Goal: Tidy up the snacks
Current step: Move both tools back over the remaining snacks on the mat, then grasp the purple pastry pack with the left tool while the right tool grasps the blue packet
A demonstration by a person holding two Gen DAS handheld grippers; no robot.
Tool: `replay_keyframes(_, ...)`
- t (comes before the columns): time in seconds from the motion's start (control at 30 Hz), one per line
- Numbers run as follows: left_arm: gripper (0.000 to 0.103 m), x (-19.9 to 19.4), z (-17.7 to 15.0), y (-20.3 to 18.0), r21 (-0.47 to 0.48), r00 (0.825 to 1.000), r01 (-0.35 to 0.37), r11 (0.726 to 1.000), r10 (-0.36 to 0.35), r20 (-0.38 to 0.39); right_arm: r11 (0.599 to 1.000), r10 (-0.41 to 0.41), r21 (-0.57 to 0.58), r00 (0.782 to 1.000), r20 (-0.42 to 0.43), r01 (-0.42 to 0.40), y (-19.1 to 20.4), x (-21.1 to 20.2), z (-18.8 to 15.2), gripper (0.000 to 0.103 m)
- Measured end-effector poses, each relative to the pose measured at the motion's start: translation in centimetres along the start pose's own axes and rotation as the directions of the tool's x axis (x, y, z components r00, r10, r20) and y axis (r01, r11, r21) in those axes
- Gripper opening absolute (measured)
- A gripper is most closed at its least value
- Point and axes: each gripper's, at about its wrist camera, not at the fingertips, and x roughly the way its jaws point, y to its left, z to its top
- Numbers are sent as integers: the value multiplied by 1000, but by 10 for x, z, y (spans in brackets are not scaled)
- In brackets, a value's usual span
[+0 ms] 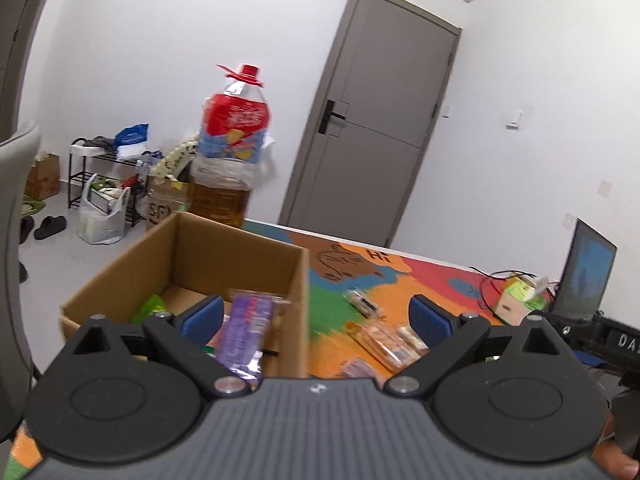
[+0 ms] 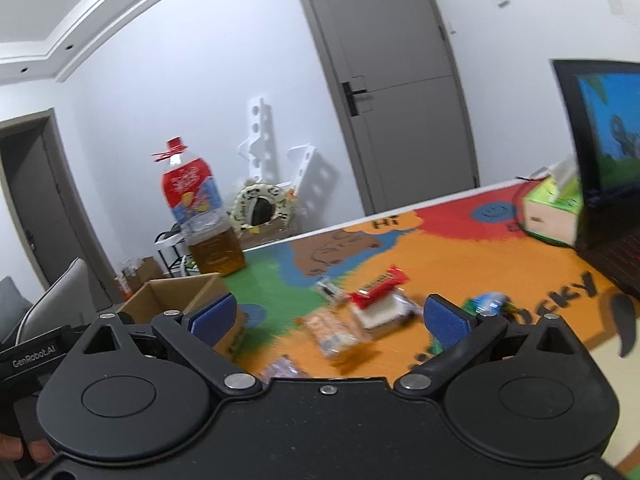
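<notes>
A purple snack packet [image 1: 246,332] and a green one already lie in the cardboard box [image 1: 120,276] at the desk's left edge. Several wrapped snacks [image 2: 376,300] remain mid-desk. Both grippers' jaws are spread, holding nothing.

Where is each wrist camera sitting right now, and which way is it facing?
Left wrist view: sits behind the left gripper, open and empty, facing the cardboard box with a purple snack pack inside; fingertips of a hand show at bottom right.
Right wrist view: sits behind the right gripper, open and empty, facing loose snacks on the colourful table mat, including a red bar; fingertips show at bottom left.
Shared: box, oil bottle, grey door, laptop, tissue box.
</notes>
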Motion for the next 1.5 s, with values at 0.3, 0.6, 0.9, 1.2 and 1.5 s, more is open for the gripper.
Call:
replay_keyframes(0.3, 98, -1, -19, -46, 101, 998, 47, 994, -51, 33, 999, -30, 32, 999, -25, 31, -37, -8, -10, 78)
replay_keyframes(0.6, 96, 34, -48, -76, 160, 995, 77, 984, -66, -70, 995, -57, 81, 997, -54, 61, -75, -1, -29, 70)
replay_keyframes(0.9, 96, 76, -68, -85, 175, 990, 5, 985, 20, -139, 990, -60, 118, 993, -104, 72, -94, 31, -44, 62)
replay_keyframes(1.2, 93, 105, -68, -78, 166, 984, -60, 984, 86, -155, 991, -67, 106, 983, -170, 86, -91, 58, -47, 42)
replay_keyframes(1.5, 65, 128, -73, -66, 120, 964, -110, 987, 136, -229, 993, -83, 68, 979, -187, 97, -85, 70, -50, 32)
